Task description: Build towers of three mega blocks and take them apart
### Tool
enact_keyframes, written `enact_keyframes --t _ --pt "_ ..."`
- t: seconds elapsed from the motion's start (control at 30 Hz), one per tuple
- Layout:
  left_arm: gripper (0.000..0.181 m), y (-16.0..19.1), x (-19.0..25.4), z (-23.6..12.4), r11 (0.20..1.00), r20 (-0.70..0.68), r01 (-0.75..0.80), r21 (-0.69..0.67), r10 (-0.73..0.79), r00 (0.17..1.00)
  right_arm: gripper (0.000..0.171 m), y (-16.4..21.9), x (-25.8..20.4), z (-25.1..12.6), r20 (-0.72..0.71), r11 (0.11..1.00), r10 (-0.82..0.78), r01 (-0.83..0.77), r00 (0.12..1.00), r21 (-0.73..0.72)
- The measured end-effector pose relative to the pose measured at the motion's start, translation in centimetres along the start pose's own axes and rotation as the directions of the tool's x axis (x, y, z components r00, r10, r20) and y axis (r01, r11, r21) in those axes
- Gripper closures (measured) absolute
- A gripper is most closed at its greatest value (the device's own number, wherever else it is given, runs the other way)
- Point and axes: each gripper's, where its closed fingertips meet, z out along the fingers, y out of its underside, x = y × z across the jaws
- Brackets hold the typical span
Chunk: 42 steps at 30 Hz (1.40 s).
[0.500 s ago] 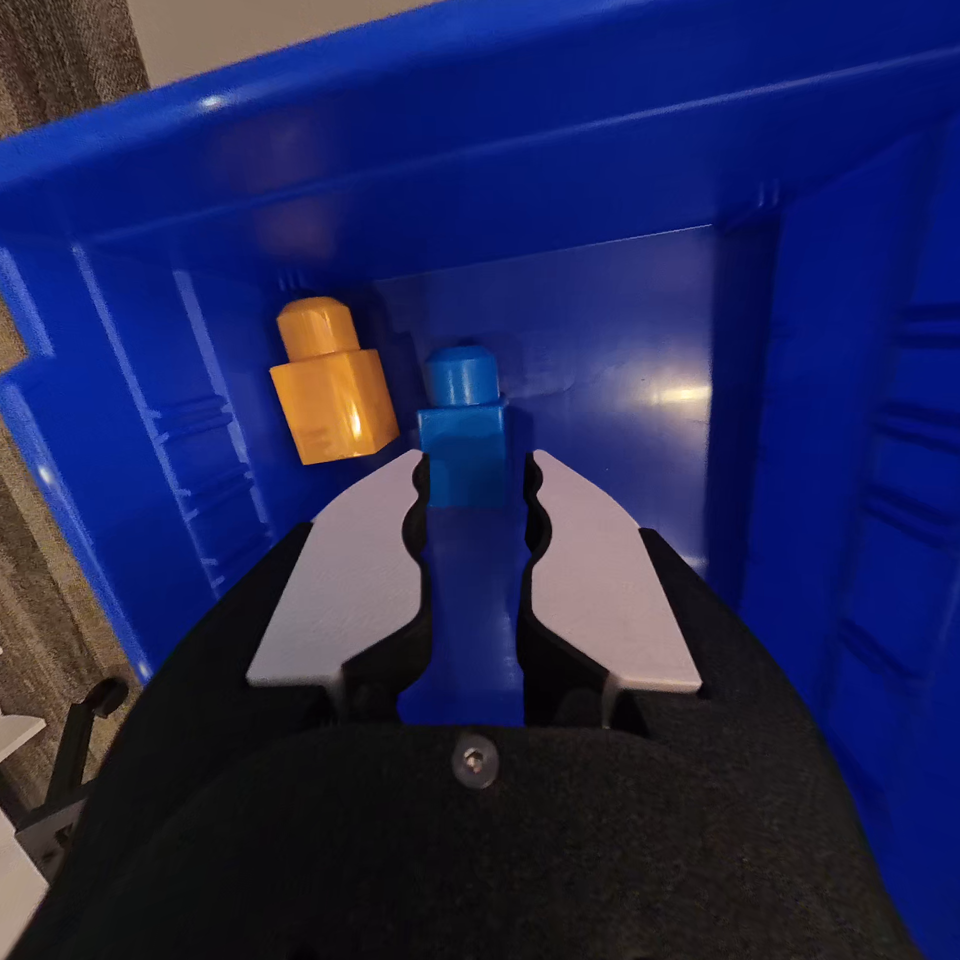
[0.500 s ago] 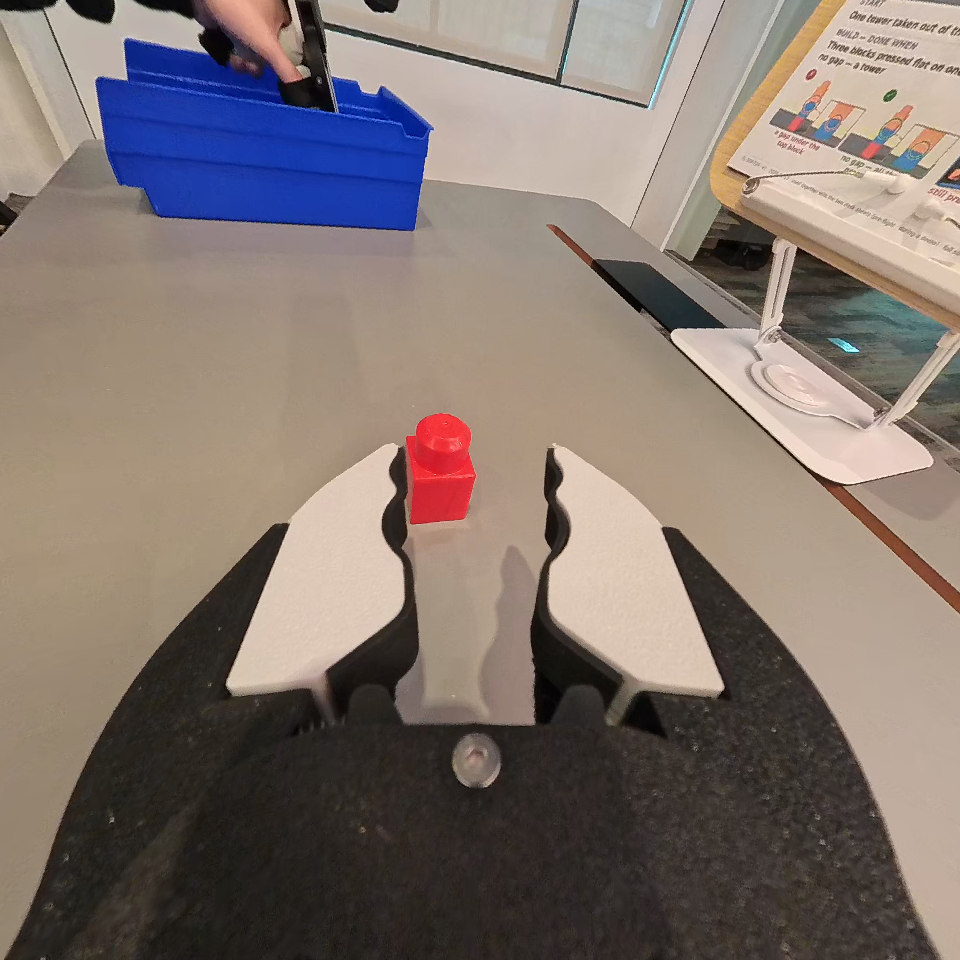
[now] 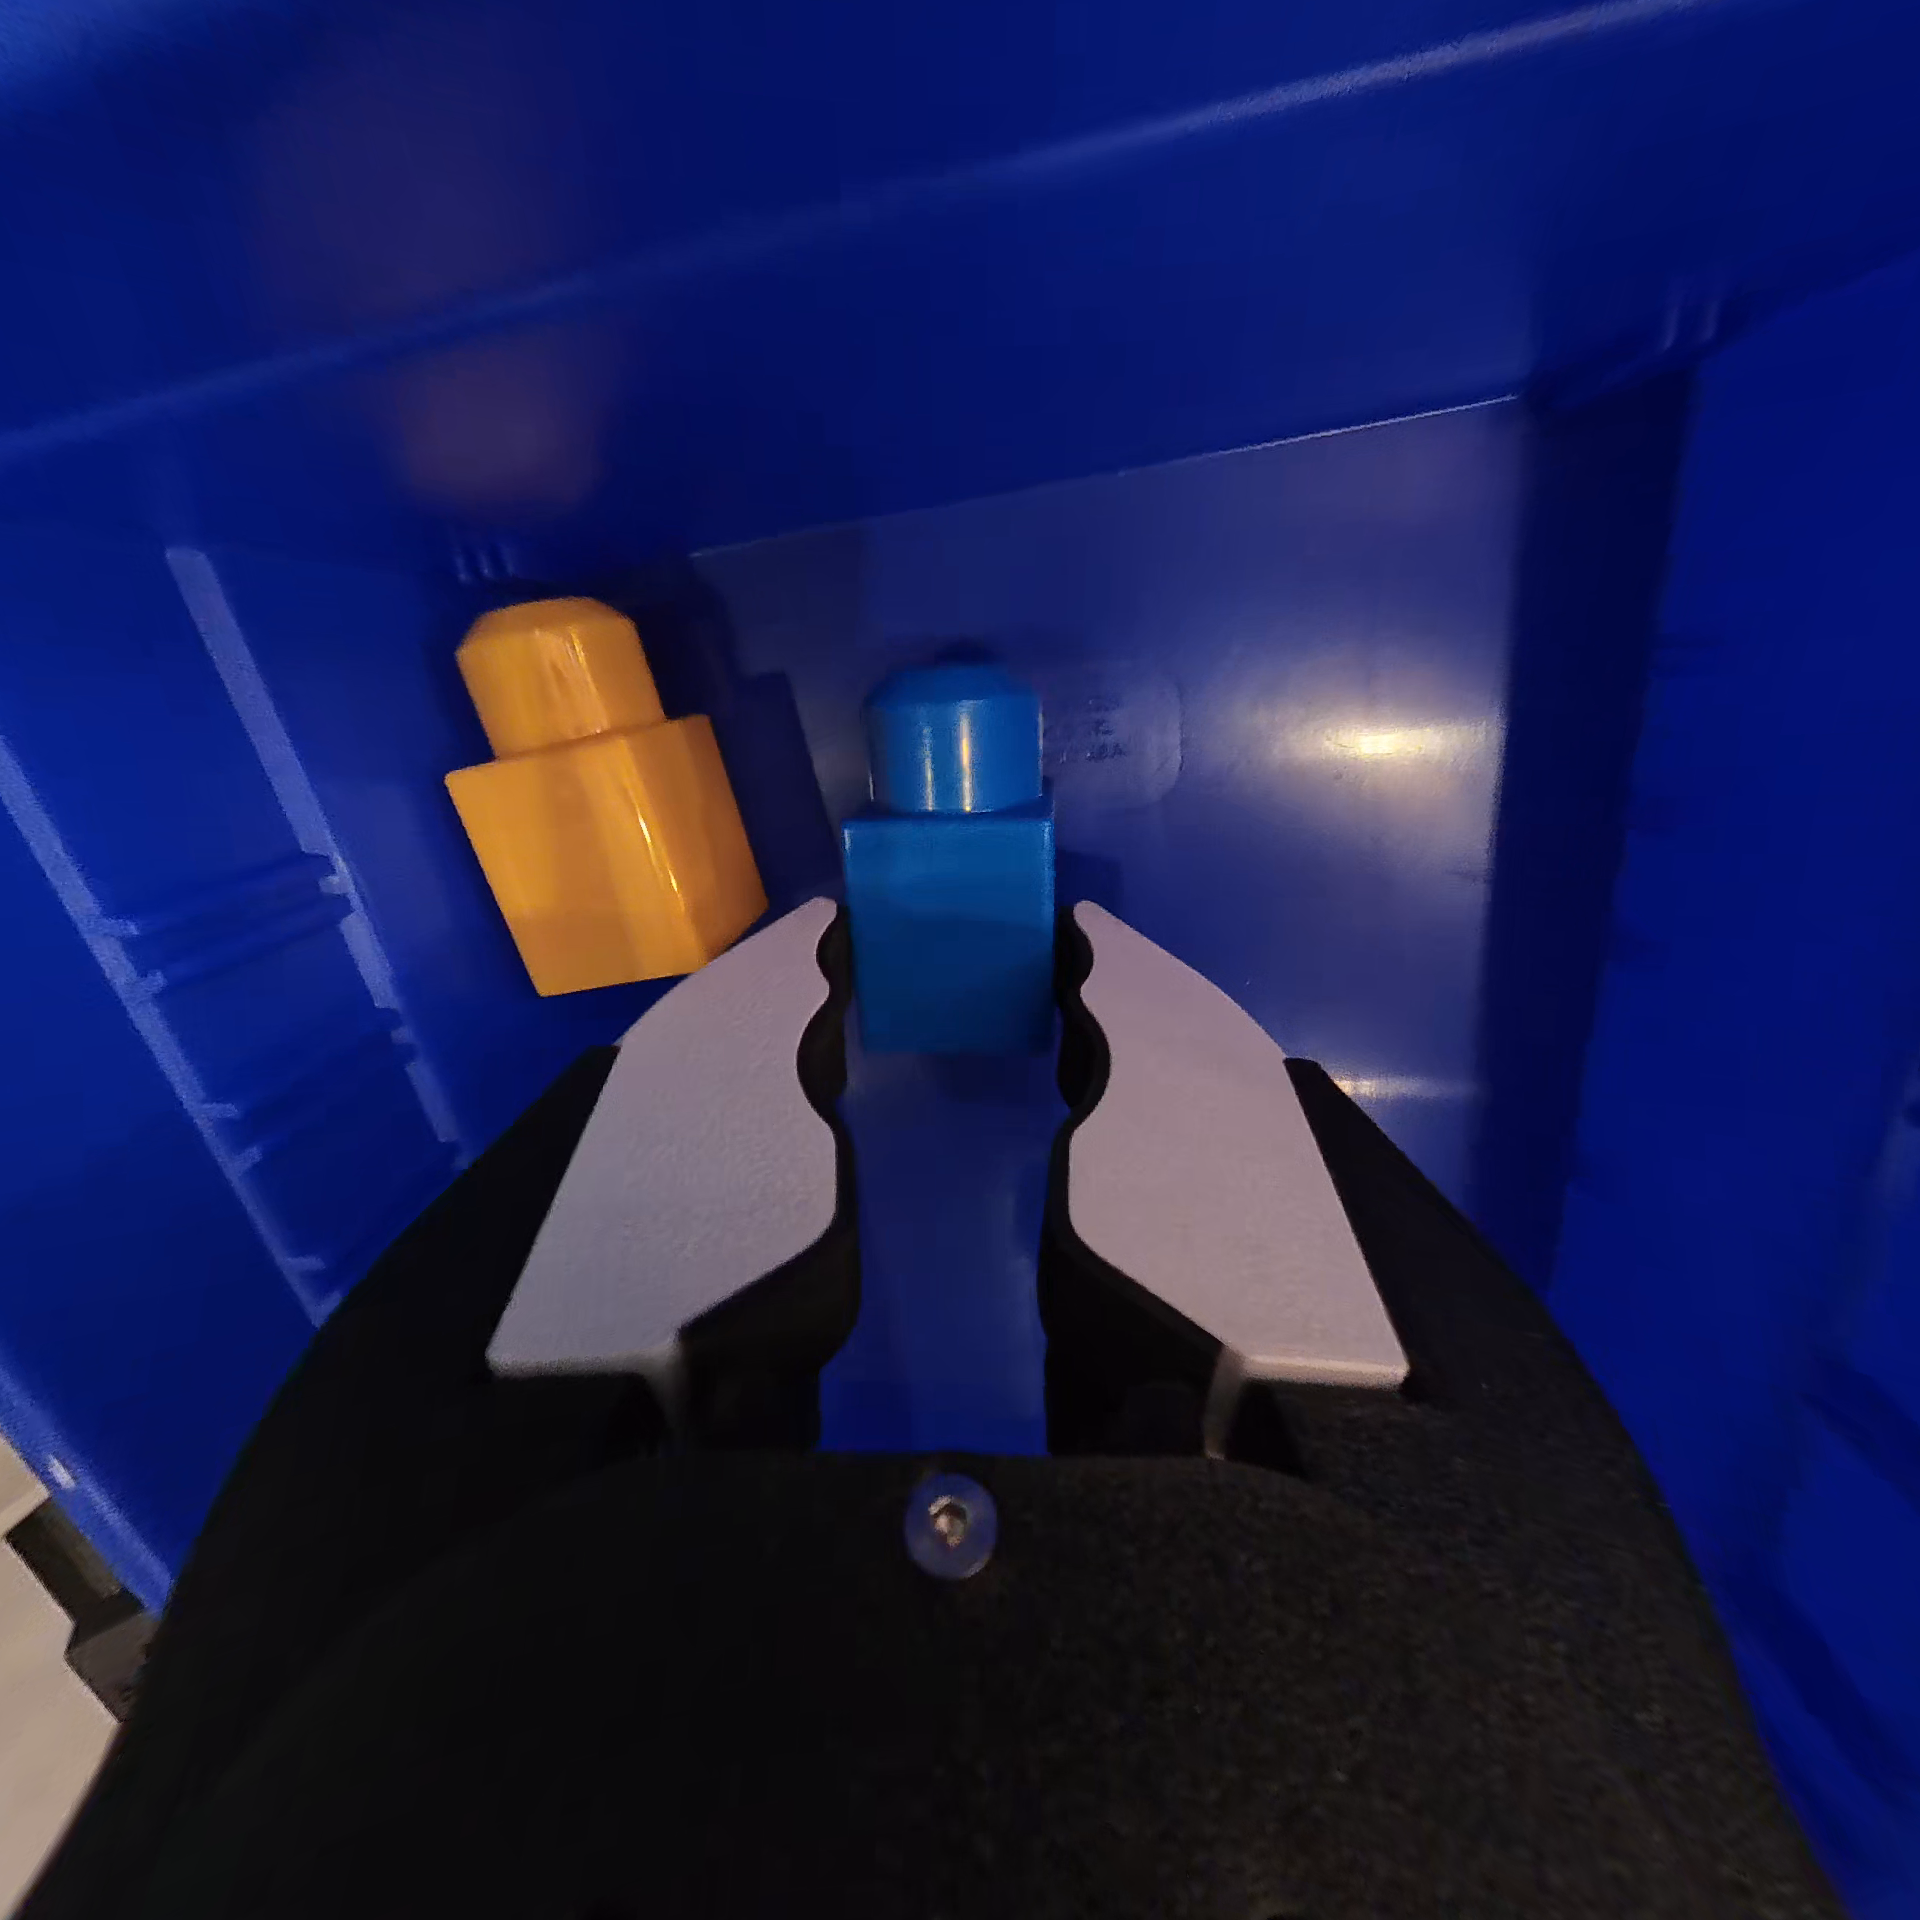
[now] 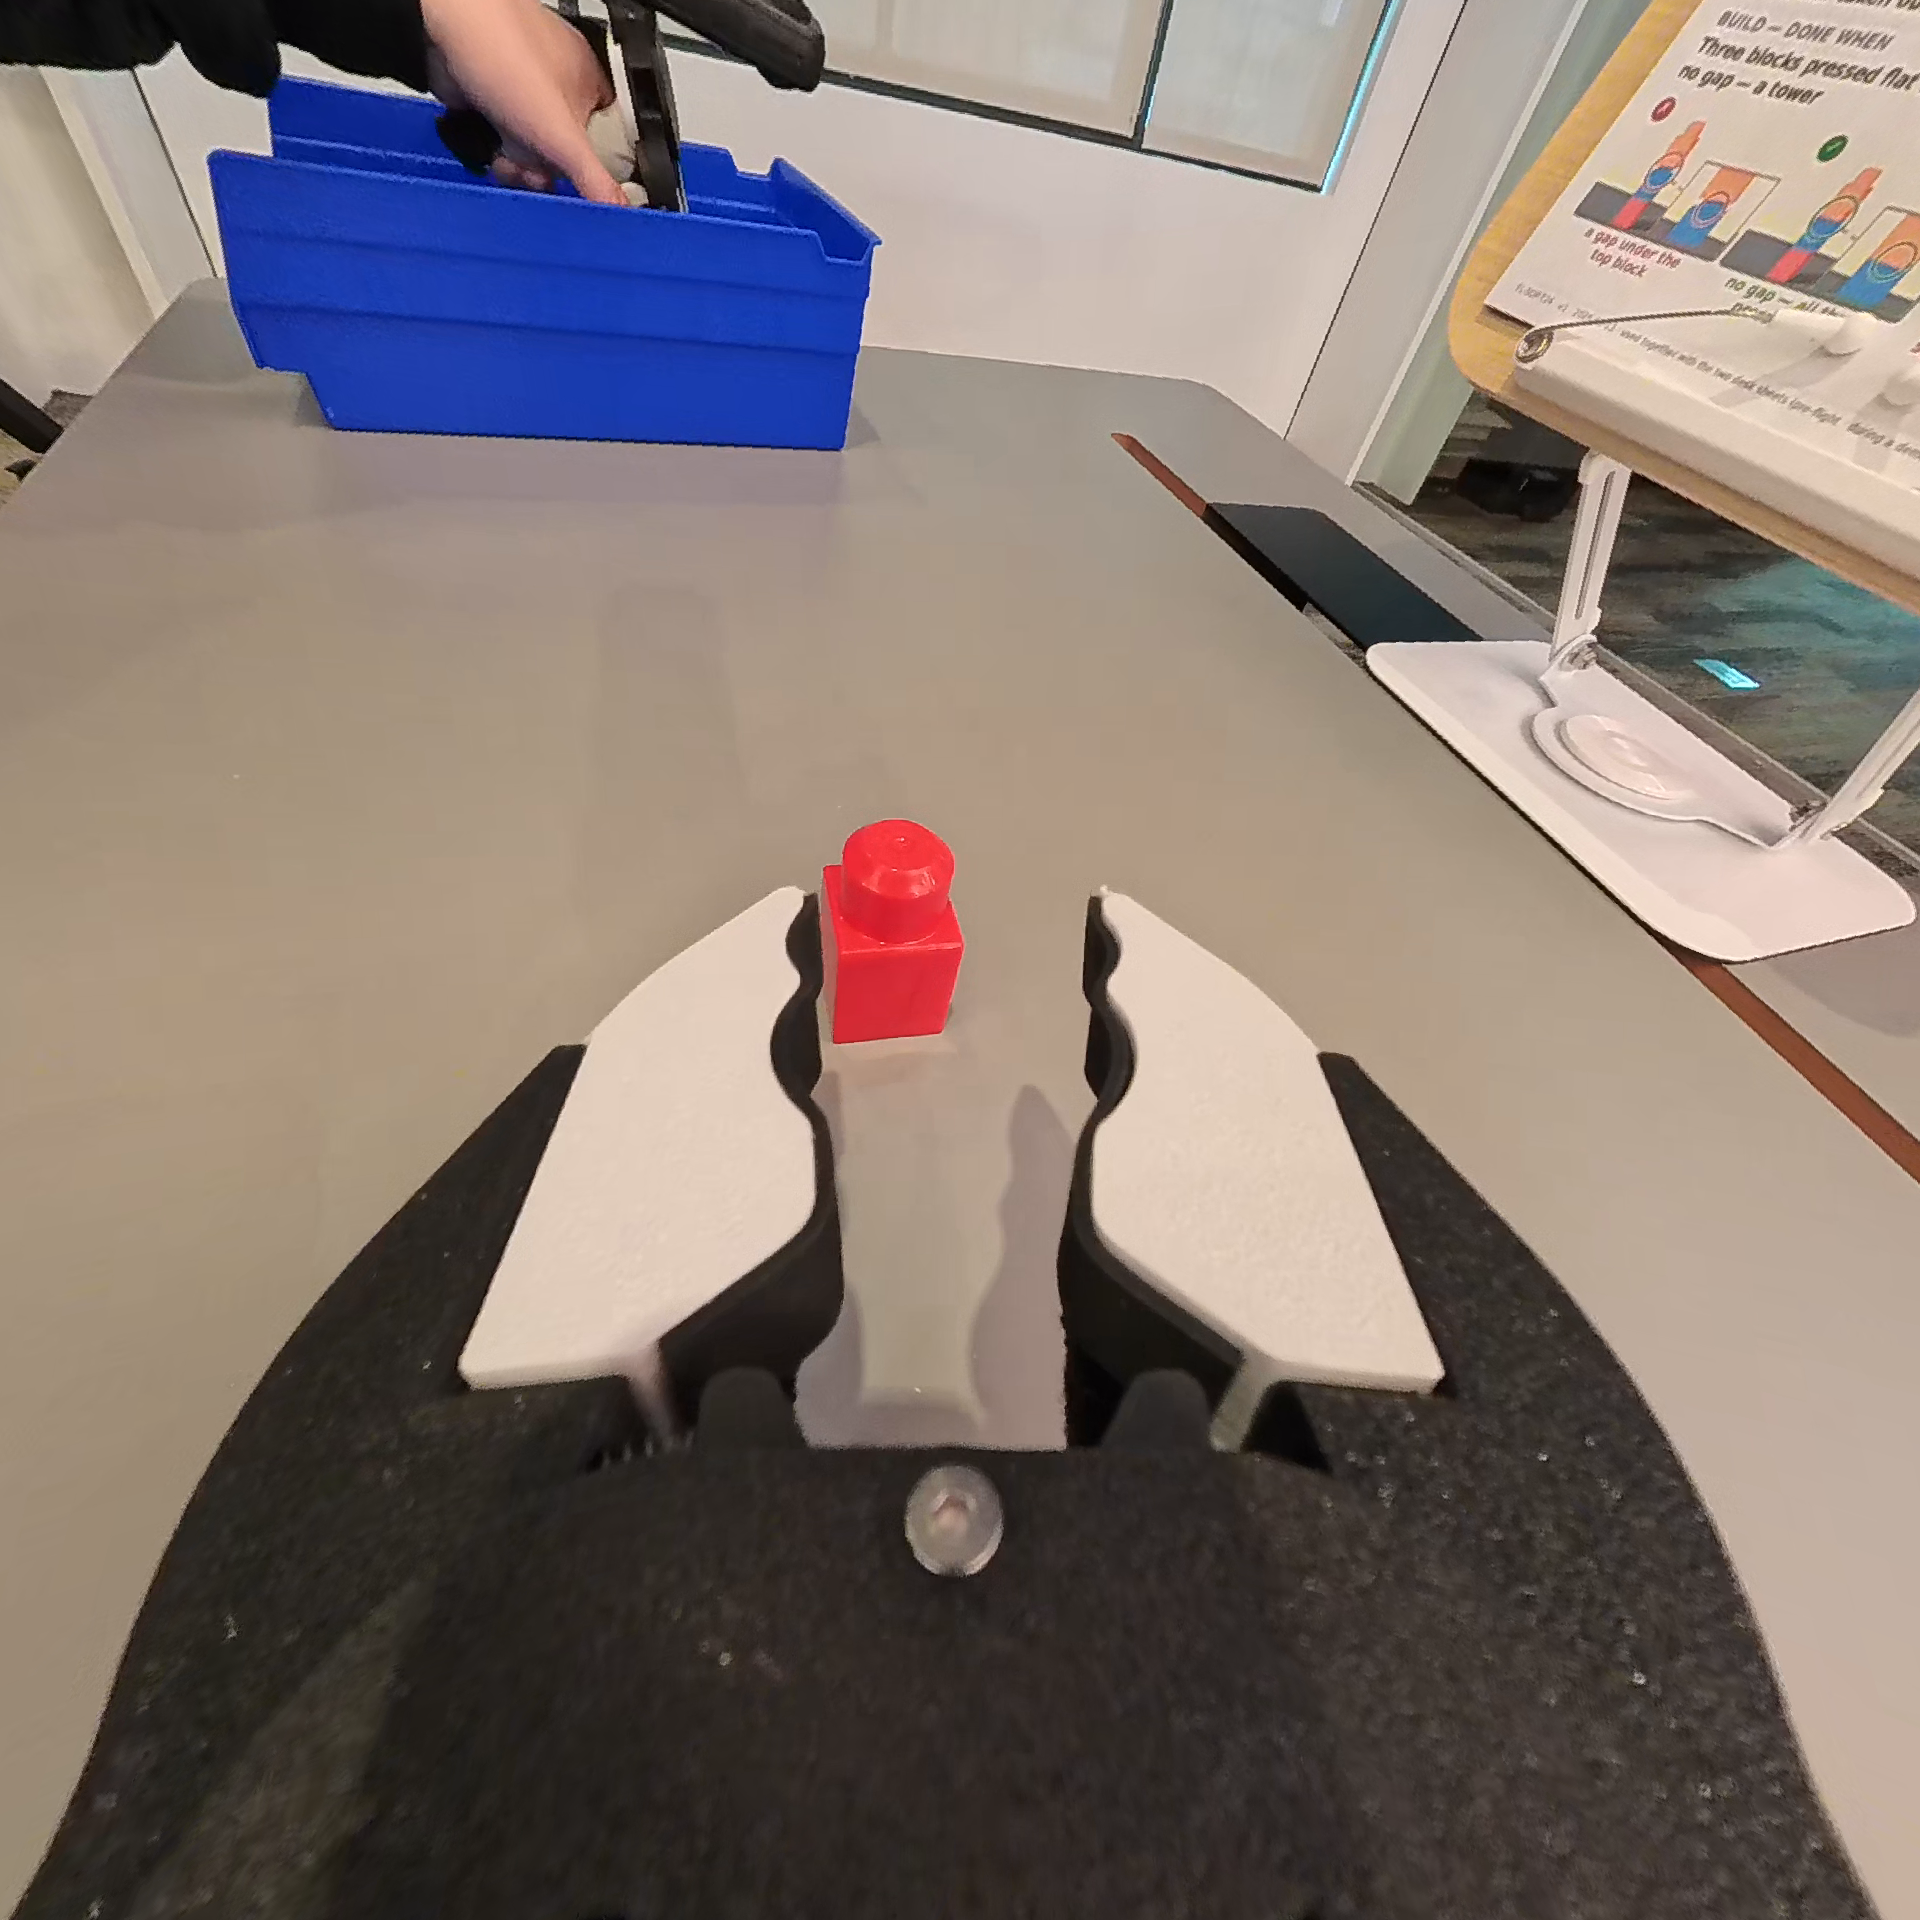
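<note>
A: What's on the grey table (image 4: 436, 727)?
B: A blue bin (image 4: 540, 301) at the far end. The left gripper (image 3: 954, 971) is inside it, jaws nearly closed against a blue block (image 3: 951, 925), an orange block (image 3: 603, 831) just beside.
A: And the right gripper (image 4: 945, 961)?
B: Jaws wide open around an upright red block (image 4: 891, 951), which touches only the left finger.

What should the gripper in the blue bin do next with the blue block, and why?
Probably close and lift. The left gripper already has its fingers on either side of the blue plastic block inside the blue plastic bin, and the red plastic block waits alone on the grey table.
</note>
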Motion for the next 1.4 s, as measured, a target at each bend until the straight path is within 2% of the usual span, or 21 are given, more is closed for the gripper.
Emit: enact_keyframes --t 0.13,0.23,0.3,0.4,0.5,0.6,0.7,0.83,1.0,1.07,1.17,1.4 --pt "0.144 0.5 0.9 -0.6 0.998 -0.066 -0.038 0.049 0.042 0.997 0.124 0.1 -0.2 0.1 0.004 1.0 -0.007 0.007 1.0 -0.009" --pt "0.144 0.5 0.9 -2.7 0.977 -0.084 -0.052 0.206 0.071 0.994 0.124 -0.3 -0.3 0.1 0.009 1.0 -0.004 0.004 1.0 0.005" --pt "0.144 0.0 1.1 -6.3 0.929 -0.087 -0.07 0.364 0.108 0.99 0.126 -1.0 -0.7 0.2 0.019 0.999 -0.005 0.004 1.0 0.036" --pt "0.145 -1.2 4.6 -15.0 0.741 -0.166 -0.05 0.669 0.215 0.962 0.129 -4.3 -2.2 0.7 0.05 0.992 -0.019 0.012 0.999 0.129" --pt "0.145 -0.4 13.7 -23.5 0.502 -0.253 -0.037 0.864 0.495 0.831 0.129 -9.9 -4.7 2.0 0.093 0.973 -0.057 0.034 0.994 0.227" --pt "0.145 1.5 22.7 -27.3 0.321 -0.189 -0.064 0.945 0.694 0.695 0.126 -16.1 -8.5 3.4 0.224 0.938 -0.076 -0.007 0.972 0.345" --pt "0.145 3.4 30.4 -28.7 0.239 -0.186 -0.027 0.971 0.818 0.544 0.121 -20.0 -11.2 4.4 0.31 0.924 -0.094 -0.033 0.946 0.382" --pt "0.145 4.5 36.7 -28.6 0.218 -0.196 -0.003 0.976 0.882 0.429 0.118 -21.8 -13.2 4.4 0.347 0.926 -0.107 -0.034 0.932 0.376" --pt "0.145 5.9 40.0 -29.3 0.203 -0.2 0.025 0.979 0.926 0.32 0.12 -21.1 -14.3 3.5 0.385 0.943 -0.069 -0.066 0.92 0.326" --pt "0.145 6.0 40.5 -29.2 0.199 -0.192 0.007 0.98 0.93 0.315 0.122 -20.6 -14.4 3.3 0.397 0.951 -0.05 -0.077 0.916 0.299" --pt "0.145 6.5 41.2 -29.2 0.206 -0.196 -0.003 0.979 0.936 0.292 0.137 -20.2 -14.6 3.0 0.414 0.954 -0.052 -0.077 0.909 0.289" --pt "0.145 6.4 41.6 -29.1 0.214 -0.202 -0.013 0.977 0.937 0.283 0.136 -19.7 -14.6 2.9 0.45 0.95 -0.03 -0.114 0.892 0.289"
